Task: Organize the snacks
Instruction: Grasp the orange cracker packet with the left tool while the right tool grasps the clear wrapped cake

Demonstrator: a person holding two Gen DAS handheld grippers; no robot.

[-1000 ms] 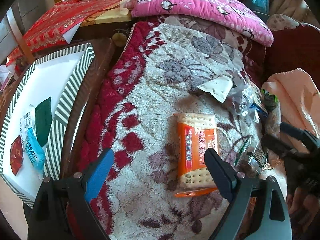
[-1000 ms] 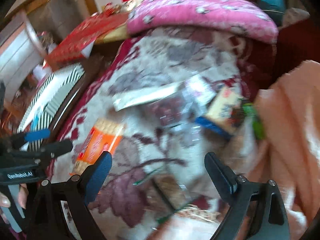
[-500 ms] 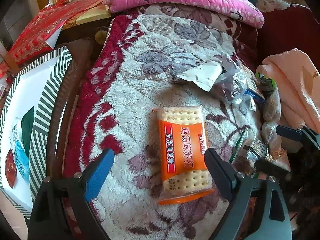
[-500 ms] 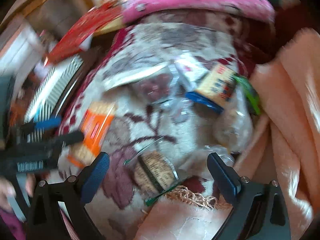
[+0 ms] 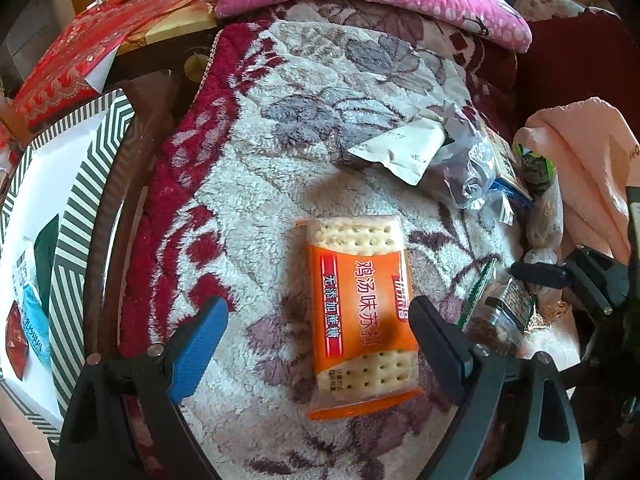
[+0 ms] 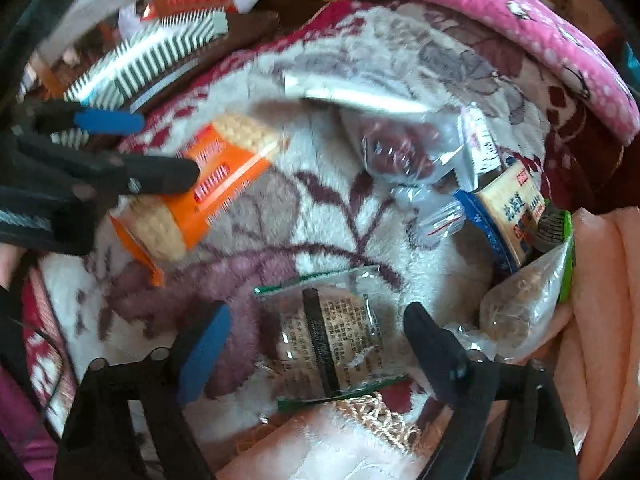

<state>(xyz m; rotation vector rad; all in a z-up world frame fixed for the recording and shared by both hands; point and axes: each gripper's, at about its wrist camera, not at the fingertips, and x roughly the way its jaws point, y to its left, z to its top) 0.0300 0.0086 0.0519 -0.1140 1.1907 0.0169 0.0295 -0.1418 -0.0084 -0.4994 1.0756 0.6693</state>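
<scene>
Moved: we are bringing the left tongs [image 5: 318,338] closer over the orange cracker pack [image 5: 360,312].
Tongs: both spread wide, the right tongs [image 6: 316,342] around the clear snack packet [image 6: 330,330].

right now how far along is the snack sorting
Early. Done: a few packets already lie in the striped box. In hand: nothing gripped; the left tool is open over the orange cracker pack, the right tool open over a clear green-edged packet. Left: those two plus the pile of bags on the floral blanket.
</scene>
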